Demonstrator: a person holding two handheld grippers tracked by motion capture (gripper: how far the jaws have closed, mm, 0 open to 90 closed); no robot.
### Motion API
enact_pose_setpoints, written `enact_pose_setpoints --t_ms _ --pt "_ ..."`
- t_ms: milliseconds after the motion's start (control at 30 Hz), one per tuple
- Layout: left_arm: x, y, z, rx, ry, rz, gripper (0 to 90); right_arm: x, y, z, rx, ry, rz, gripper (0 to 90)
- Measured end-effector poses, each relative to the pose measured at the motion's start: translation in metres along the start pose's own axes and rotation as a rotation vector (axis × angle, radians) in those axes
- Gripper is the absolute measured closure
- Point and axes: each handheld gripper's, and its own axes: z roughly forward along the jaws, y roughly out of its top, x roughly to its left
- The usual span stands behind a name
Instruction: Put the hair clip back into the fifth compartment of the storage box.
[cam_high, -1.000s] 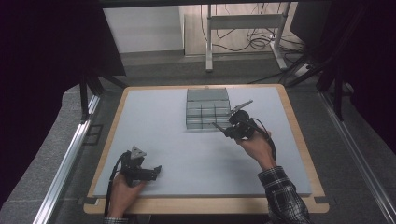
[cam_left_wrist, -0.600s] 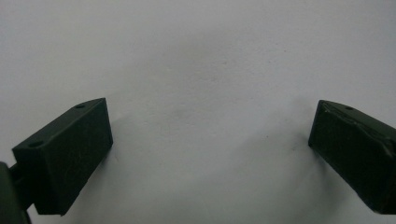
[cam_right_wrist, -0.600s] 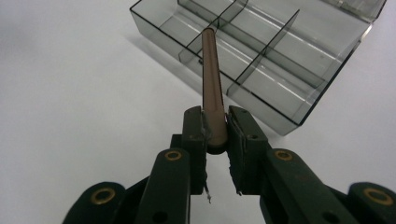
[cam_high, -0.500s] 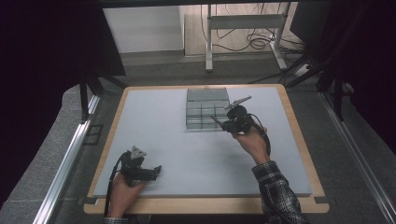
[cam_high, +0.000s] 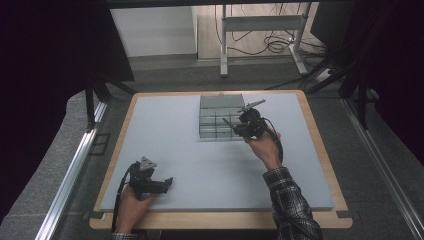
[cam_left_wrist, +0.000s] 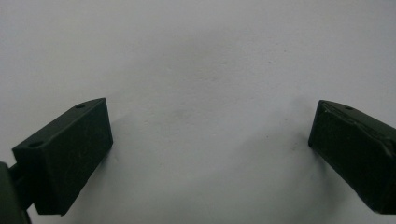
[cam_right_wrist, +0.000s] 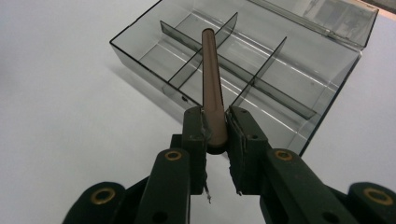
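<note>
Right gripper (cam_right_wrist: 215, 126) fingers clamp a slim brown stick (cam_right_wrist: 212, 88) over the clear divided plastic box (cam_high: 216, 120), 12 o'clock on the surface (cam_high: 210, 165); left gripper (cam_left_wrist: 210, 149) fingers wide, 7 o'clock.

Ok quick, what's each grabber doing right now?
Left gripper: open, holding nothing, over the bare table.
Right gripper: shut on a thin brown rod, over the clear divided box.

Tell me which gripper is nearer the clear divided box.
Right. The right gripper, shut on a brown stick, hovers over the box; the left gripper rests far away near the table's front edge.
</note>
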Motion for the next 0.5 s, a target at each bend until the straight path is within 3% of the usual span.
enact_pose_setpoints --t_ms 500 --pt "0.0 0.0 0.0 0.001 0.001 0.002 0.0 0.0 0.013 0.028 0.011 -0.011 0.006 76.3"
